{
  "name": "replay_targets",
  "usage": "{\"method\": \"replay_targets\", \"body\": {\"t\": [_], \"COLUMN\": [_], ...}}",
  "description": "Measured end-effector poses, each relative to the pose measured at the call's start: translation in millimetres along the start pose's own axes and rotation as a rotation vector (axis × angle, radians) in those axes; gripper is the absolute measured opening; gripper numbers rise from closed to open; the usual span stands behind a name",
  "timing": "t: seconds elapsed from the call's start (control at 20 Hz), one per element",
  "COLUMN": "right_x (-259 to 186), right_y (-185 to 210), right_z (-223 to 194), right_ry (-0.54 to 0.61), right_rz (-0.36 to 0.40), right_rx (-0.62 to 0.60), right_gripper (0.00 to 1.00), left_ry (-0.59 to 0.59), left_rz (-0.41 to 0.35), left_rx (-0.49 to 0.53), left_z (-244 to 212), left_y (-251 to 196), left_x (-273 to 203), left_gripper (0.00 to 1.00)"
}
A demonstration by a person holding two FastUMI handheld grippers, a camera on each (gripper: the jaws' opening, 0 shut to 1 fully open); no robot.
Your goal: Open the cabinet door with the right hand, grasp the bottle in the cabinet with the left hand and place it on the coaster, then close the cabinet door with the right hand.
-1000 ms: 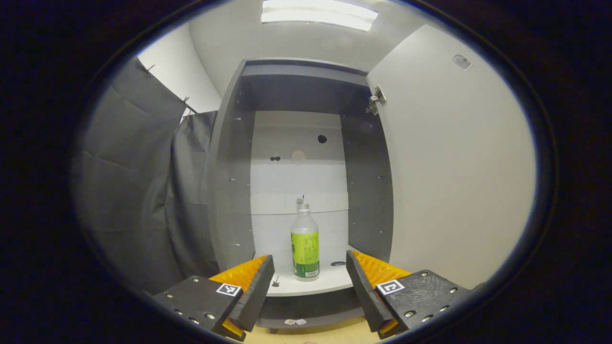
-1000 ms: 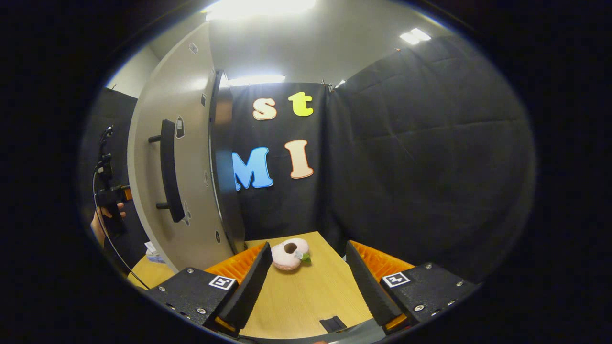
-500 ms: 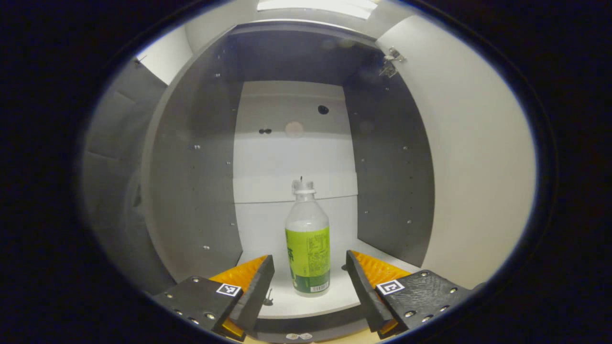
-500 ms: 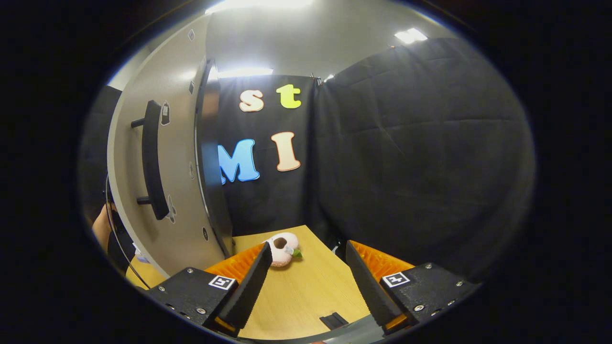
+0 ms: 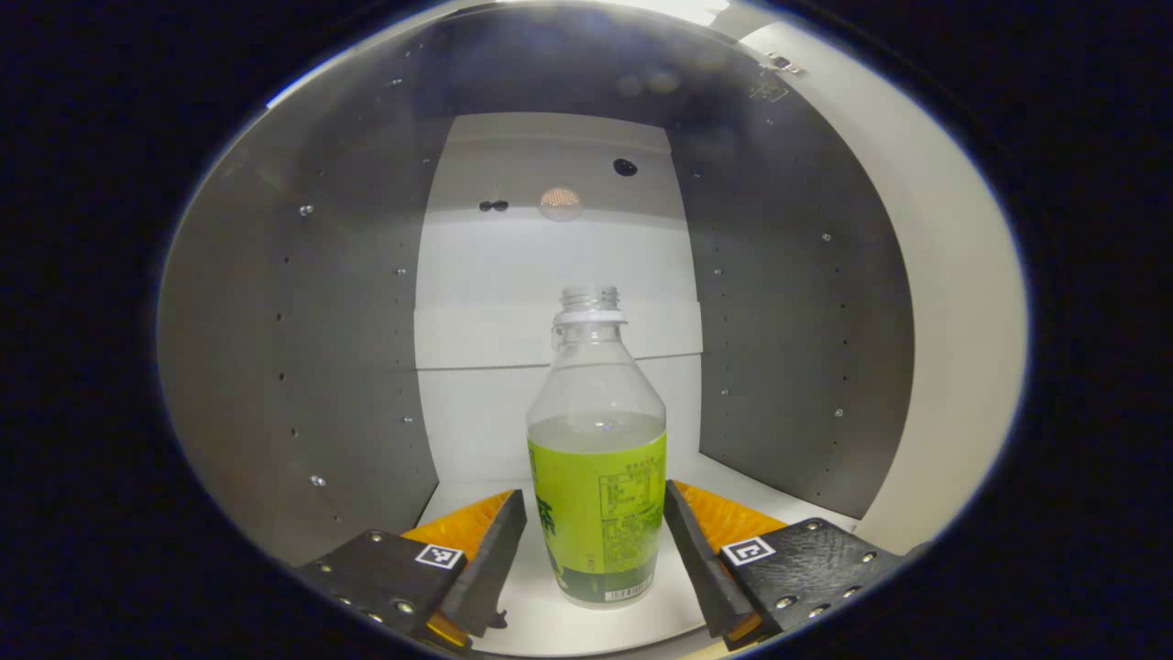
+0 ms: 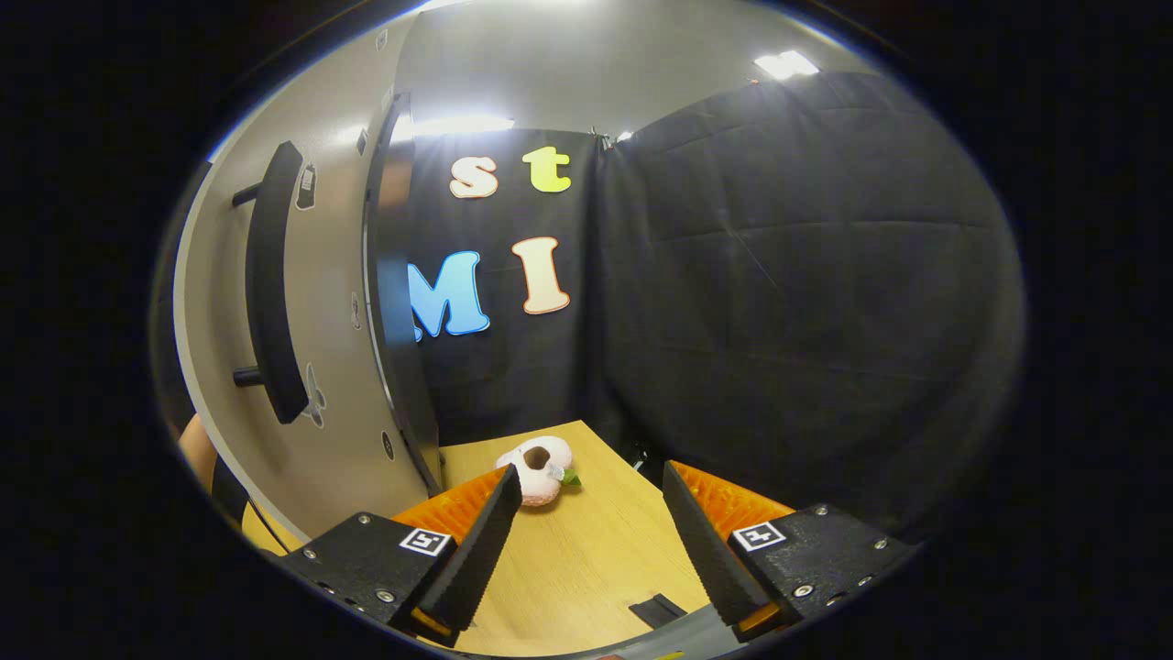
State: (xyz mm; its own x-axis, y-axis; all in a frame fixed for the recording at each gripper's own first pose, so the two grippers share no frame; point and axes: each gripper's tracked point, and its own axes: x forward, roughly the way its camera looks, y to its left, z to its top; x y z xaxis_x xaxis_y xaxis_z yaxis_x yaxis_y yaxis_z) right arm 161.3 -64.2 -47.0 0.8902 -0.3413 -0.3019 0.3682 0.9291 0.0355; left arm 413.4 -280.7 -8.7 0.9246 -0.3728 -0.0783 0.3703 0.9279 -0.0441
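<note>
Inside the open cabinet (image 5: 321, 321) the side walls are grey and the back panel and floor are white. The bottle (image 5: 597, 458), clear with a green label and no cap, stands upright near the front edge of the cabinet floor. The left gripper (image 5: 594, 541) has its fingers apart on both sides of the bottle's lower part, not pressing it. In the right gripper view, the right gripper (image 6: 586, 541) is spread wide and empty over a wooden table (image 6: 586, 559). Beside it stands the open cabinet door (image 6: 330, 367) with a dark bar handle (image 6: 270, 284). A pink ring-shaped coaster (image 6: 534, 469) lies near the table's far edge.
</note>
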Motion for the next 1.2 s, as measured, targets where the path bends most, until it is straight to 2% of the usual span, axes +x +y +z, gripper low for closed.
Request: {"method": "replay_targets", "body": {"t": [0.05, 0.1, 0.2, 0.25, 0.3, 0.4, 0.7, 0.75, 0.8, 0.85, 0.95, 1.0, 1.2], "right_x": [1, 2, 2, 3, 2, 2, -5, -6, -8, -11, -16, -18, -25], "right_y": [-1, 1, 5, 6, 8, 10, 3, 0, -1, -3, -2, -2, -8], "right_z": [1, 1, 6, 9, 12, 16, 17, 16, 16, 17, 18, 18, 20], "right_ry": [-0.006, -0.009, -0.030, -0.043, -0.050, -0.063, -0.066, -0.067, -0.069, -0.072, -0.077, -0.079, -0.088], "right_rz": [-0.014, -0.020, -0.023, -0.021, -0.011, 0.015, 0.099, 0.107, 0.115, 0.125, 0.151, 0.161, 0.191], "right_rx": [0.000, 0.000, -0.002, -0.001, 0.001, -0.006, -0.039, -0.046, -0.054, -0.059, -0.062, -0.061, -0.073], "right_gripper": [0.96, 0.96, 0.96, 0.96, 0.95, 0.95, 0.95, 0.95, 0.95, 0.95, 0.95, 0.95, 0.95], "left_ry": [-0.005, -0.005, -0.009, -0.010, -0.013, -0.017, -0.058, -0.058, -0.058, -0.061, -0.067, -0.069, -0.073], "left_rz": [-0.002, -0.003, -0.019, -0.022, -0.023, -0.018, 0.030, 0.036, 0.050, 0.064, 0.080, 0.085, 0.110], "left_rx": [-0.006, -0.010, -0.021, -0.024, -0.031, -0.046, -0.038, -0.039, -0.035, -0.033, -0.038, -0.041, -0.031], "left_z": [2, 2, 4, 6, 9, 16, 33, 31, 30, 29, 27, 26, 17], "left_y": [-1, -2, -2, -1, 1, 2, 7, 9, 11, 14, 16, 16, 17], "left_x": [-1, -1, -4, -9, -13, -28, -90, -100, -111, -125, -147, -159, -199], "left_gripper": [0.86, 0.65, 0.65, 0.70, 0.66, 0.66, 0.66, 0.70, 0.70, 0.66, 0.66, 0.70, 0.70]}}
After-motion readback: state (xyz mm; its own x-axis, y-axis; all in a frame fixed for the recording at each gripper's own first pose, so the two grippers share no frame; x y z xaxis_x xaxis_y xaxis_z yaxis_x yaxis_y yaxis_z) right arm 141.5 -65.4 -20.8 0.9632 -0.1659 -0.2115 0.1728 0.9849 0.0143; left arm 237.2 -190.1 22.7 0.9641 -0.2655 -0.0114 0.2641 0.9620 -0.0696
